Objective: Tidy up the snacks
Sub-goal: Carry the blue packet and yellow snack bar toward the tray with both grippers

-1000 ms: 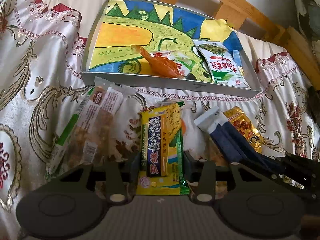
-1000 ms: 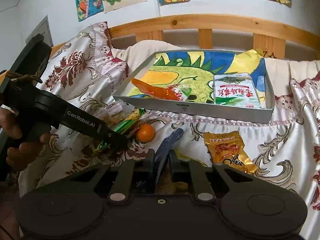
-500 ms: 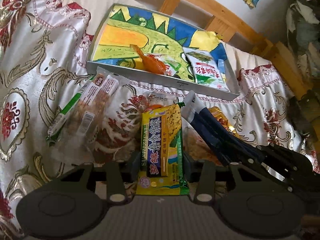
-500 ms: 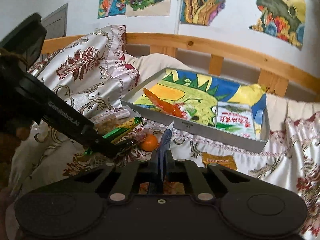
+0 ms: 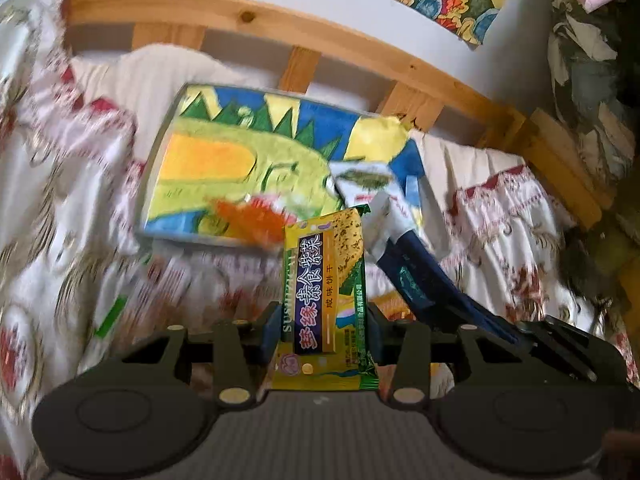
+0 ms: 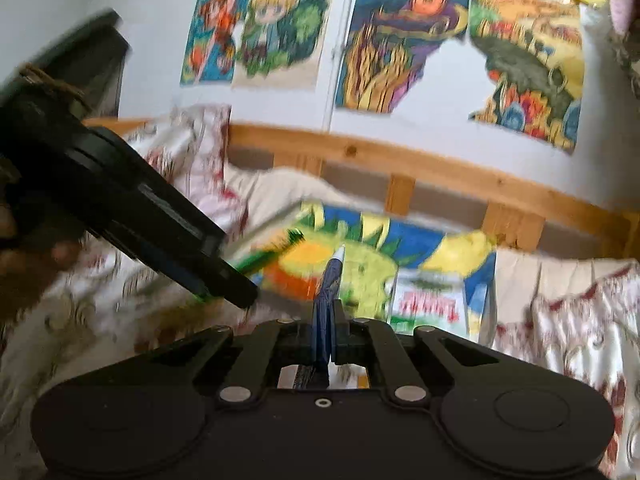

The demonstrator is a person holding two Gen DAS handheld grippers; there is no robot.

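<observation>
My left gripper (image 5: pixel 322 334) is shut on a yellow-green cracker packet (image 5: pixel 326 300) and holds it up above the bedspread, in front of the tray (image 5: pixel 160 152) with the dinosaur picture. My right gripper (image 6: pixel 325 338) is shut on a dark blue snack packet (image 6: pixel 327 304), seen edge-on; the packet also shows in the left wrist view (image 5: pixel 416 272), reaching in from the right. An orange packet (image 5: pixel 248 220) and a white-green packet (image 5: pixel 368 184) lie in the tray. The left gripper's body (image 6: pixel 132 208) crosses the right wrist view at left.
A long clear snack packet (image 5: pixel 136 296) lies blurred on the floral bedspread (image 5: pixel 520 232) at left. A wooden headboard rail (image 5: pixel 304 36) runs behind the tray. Colourful drawings (image 6: pixel 400 40) hang on the wall above.
Both grippers have lifted with their packets and tilted upward. The tray now sits lower in both views and more of the wall and headboard shows.
</observation>
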